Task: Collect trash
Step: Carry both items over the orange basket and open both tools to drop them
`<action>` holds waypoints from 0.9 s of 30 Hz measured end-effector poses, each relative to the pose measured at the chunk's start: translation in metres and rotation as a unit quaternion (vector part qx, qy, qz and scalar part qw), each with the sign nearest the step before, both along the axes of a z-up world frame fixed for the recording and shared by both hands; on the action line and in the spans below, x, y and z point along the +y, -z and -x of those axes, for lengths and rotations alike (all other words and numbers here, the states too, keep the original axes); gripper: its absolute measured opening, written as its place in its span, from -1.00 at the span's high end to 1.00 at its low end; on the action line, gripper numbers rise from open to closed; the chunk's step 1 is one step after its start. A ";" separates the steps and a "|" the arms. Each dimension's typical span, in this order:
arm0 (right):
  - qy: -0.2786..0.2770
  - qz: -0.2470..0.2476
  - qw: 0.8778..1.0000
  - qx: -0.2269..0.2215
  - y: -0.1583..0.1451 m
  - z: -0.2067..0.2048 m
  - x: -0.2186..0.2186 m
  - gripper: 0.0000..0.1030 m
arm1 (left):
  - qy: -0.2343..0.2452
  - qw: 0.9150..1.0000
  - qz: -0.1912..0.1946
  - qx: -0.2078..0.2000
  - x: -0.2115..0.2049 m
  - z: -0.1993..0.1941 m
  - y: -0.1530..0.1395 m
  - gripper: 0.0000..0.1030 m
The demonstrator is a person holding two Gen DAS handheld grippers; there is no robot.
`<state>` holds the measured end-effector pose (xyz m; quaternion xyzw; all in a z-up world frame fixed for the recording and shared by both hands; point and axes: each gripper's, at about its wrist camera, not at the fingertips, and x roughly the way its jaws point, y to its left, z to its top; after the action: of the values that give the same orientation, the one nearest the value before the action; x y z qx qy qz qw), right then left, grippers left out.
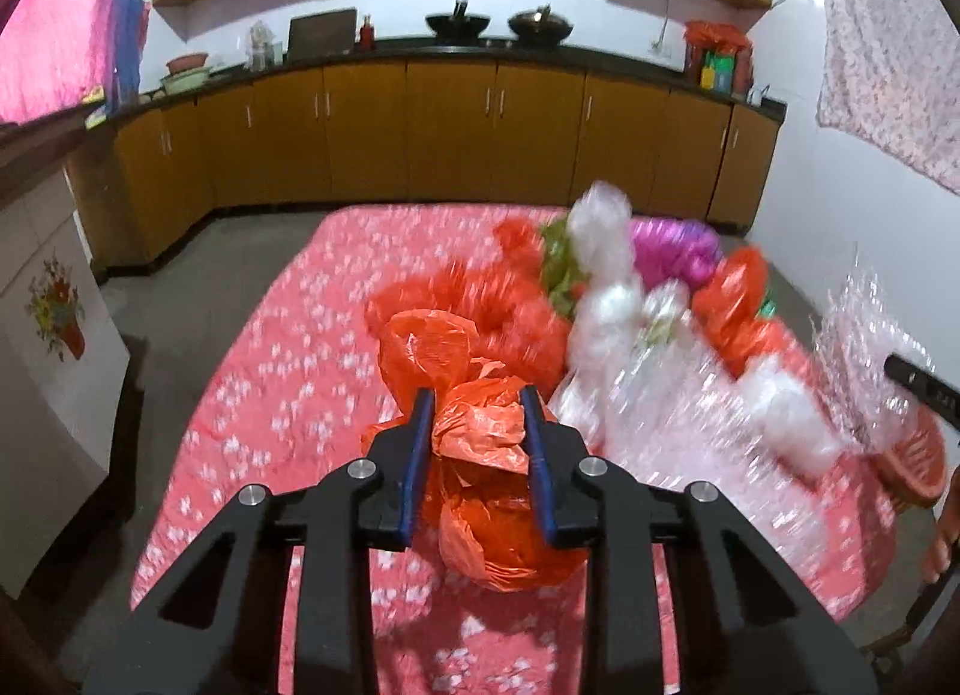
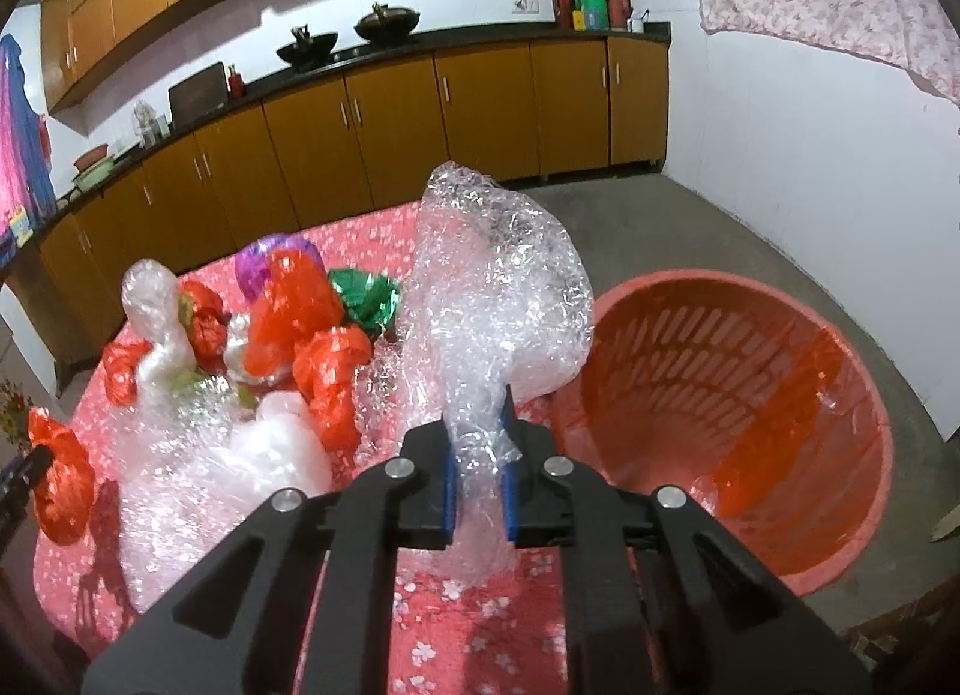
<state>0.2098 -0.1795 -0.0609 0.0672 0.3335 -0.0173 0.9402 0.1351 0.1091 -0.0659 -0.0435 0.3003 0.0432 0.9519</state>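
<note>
The pink flowered cloth [image 2: 480, 635] covers the low surface, and I use it as the landmark. The red basket [image 2: 750, 335] stands on the grey floor at the right edge of this cloth, tilted so that its mouth faces the camera; inside it I see one orange-red piece already. On the middle of the cloth lies the pile of trash [image 2: 258, 347]: red, white, purple and green crumpled bags, blurred in both views.

The right gripper [image 2: 478, 479] holds a piece of clear bubble wrap [image 2: 498, 287] above the right side of the cloth, close to the basket; its fingers are nearly closed and press the thin neck of the wrap. The left gripper [image 1: 478, 455] holds a crumpled orange bag [image 1: 486, 443] above the near part of the cloth, fingers narrow and squeezing it.

I judge that the picking step is finished for both pieces. The next move calls for carrying each one over the basket mouth and then opening the fingers.
</note>
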 end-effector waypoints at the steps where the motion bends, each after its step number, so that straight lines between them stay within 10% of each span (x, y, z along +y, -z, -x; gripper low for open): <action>1: 0.002 0.000 1.000 -0.005 -0.005 0.003 -0.004 0.76 | 0.004 1.000 0.000 -0.006 -0.003 0.000 -0.005 0.44; 12: 0.083 0.021 0.996 -0.026 -0.040 0.035 -0.086 0.76 | 0.165 0.984 0.024 -0.061 -0.119 -0.025 -0.064 0.44; 27: 0.166 0.009 0.986 -0.009 -0.022 0.037 -0.188 0.76 | 0.342 0.940 0.017 -0.016 -0.305 -0.088 -0.035 0.43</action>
<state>0.1725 -0.3678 -0.0392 0.1129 0.3087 -0.1757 0.9279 0.2229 -0.1964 -0.0308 0.0445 0.2827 -0.2904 0.9131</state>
